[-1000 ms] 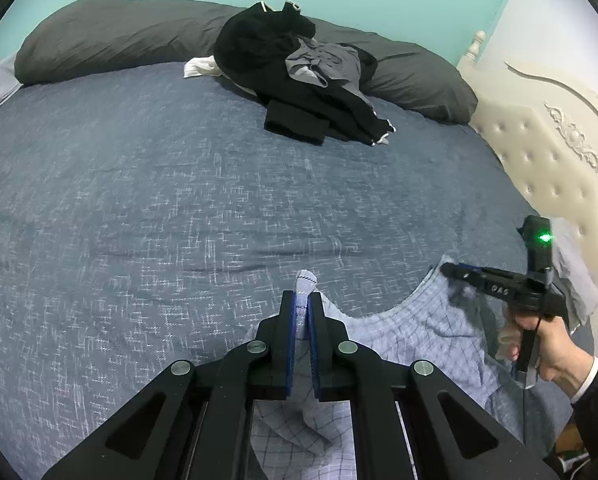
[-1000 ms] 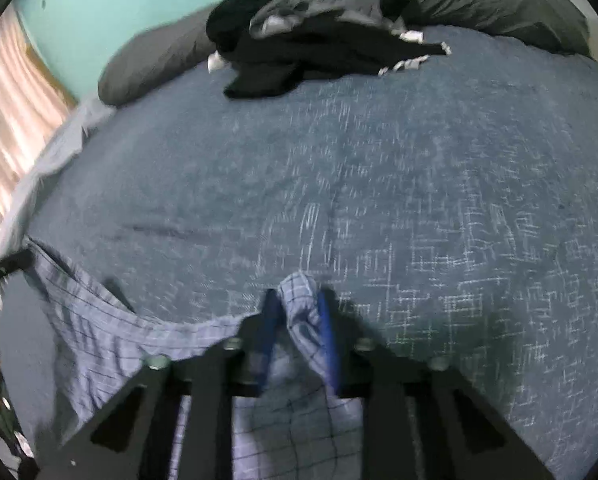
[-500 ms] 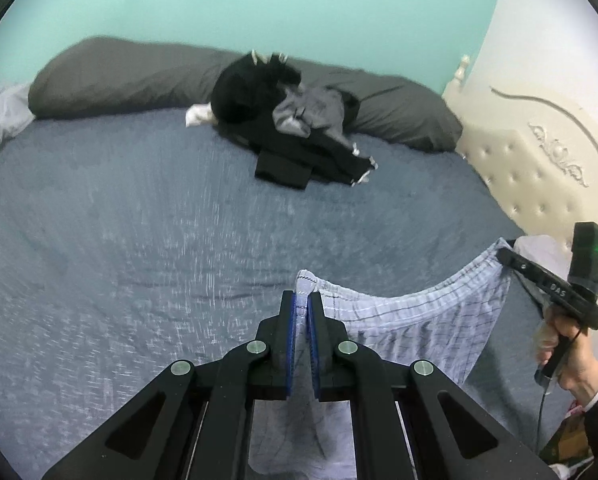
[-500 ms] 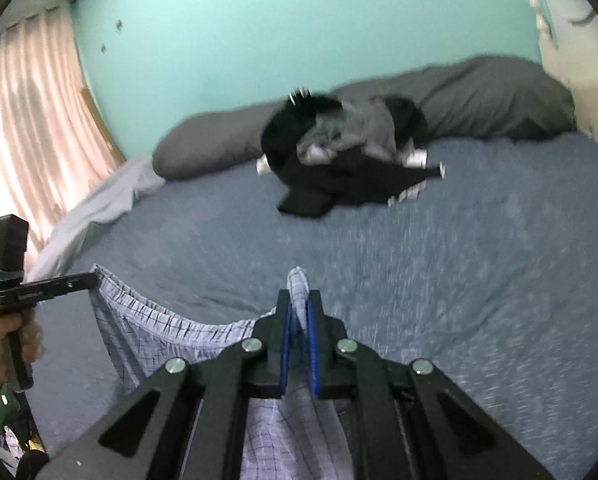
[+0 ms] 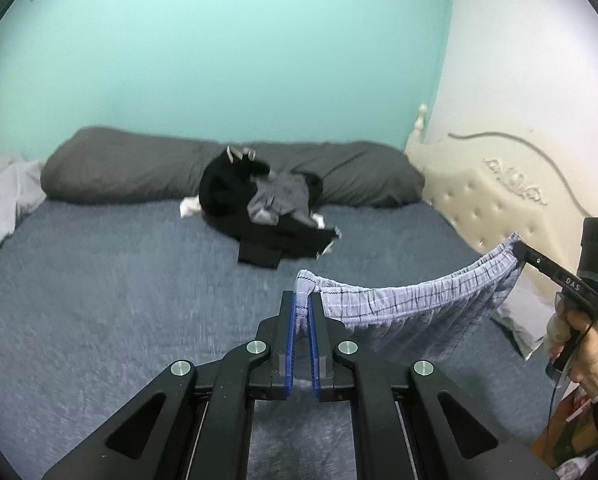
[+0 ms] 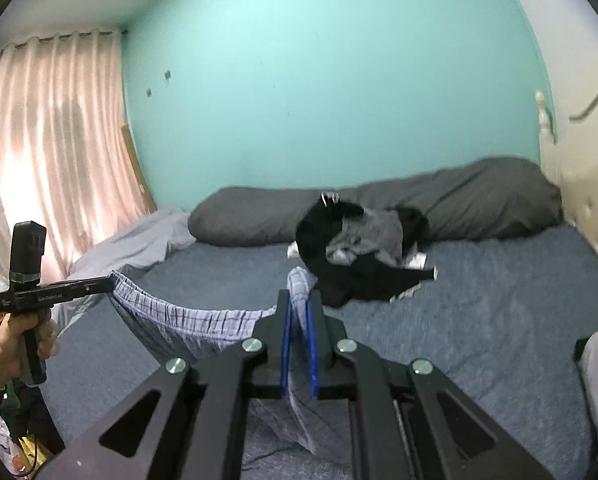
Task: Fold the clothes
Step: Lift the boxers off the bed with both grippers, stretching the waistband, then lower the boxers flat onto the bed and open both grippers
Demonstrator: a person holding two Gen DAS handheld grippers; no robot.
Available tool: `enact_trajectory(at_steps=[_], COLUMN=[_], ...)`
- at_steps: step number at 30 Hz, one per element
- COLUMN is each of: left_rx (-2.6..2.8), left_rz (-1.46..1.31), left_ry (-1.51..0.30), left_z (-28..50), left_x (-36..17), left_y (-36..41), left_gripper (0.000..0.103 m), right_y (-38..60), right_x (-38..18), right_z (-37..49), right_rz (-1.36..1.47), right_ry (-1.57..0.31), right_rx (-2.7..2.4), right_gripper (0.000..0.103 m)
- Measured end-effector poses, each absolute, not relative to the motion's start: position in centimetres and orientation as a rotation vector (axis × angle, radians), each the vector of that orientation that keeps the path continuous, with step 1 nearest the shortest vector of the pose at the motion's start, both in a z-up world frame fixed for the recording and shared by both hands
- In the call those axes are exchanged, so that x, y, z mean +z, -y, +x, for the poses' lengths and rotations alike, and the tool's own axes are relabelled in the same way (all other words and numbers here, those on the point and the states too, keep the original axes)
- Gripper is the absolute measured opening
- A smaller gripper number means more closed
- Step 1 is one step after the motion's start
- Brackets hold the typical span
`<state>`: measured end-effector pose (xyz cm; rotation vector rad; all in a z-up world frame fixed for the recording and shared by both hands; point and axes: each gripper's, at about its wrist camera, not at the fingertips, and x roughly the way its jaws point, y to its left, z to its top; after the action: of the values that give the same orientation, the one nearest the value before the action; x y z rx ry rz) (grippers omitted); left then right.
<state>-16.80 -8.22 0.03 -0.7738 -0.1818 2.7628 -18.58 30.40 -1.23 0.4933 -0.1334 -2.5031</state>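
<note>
Left gripper, closed on one corner of the elastic waistband of a pair of pale blue checked shorts; a tuft of the cloth stands up between the blue pads. Right gripper, likewise clamped on the opposite waistband corner, its jaws having finished narrowing onto the fabric within the last second. Each gripper also appears in the other's view, held in a hand: the right hand at the right edge of the left wrist view, the left hand at the left edge of the right wrist view. Compared with a second ago, when the shorts lay spread on the blue-grey bed cover at the near edge of the bed, the garment now hangs clear of the cover, its waistband strung in a shallow sag between the two grippers and its body drooping below them. Both views have swung from looking down onto the cover to looking across the bed toward the turquoise wall. Judged from this, the pick-up is complete and the garment is held by its top edge for straightening; laying it flat and folding are not yet done. Farther off, a heap of dark unfolded clothes rests against the long grey pillows by the cream tufted headboard; pink curtains hang at the left.
</note>
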Motion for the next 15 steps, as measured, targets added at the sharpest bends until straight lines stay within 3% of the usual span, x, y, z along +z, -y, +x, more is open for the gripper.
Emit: enact_trajectory(at_steps=[8, 15], left_rx=[2.764, 2.717], left_rz=[-0.747, -0.841], left_ry=[0.166, 0.133], left_z=[-12.7, -9.5], left_x=[2.8, 0.9], left_y=[8.0, 8.0], left_gripper=[0.006, 0.006], right_y=[-31.3, -31.9], right_x=[2.3, 0.5], right_z=[-14.2, -11.2], right_rz=[0.467, 0.554], right_ry=[0.121, 0.114], right_rx=[-2.473, -2.409], right_gripper=[0.007, 0.007])
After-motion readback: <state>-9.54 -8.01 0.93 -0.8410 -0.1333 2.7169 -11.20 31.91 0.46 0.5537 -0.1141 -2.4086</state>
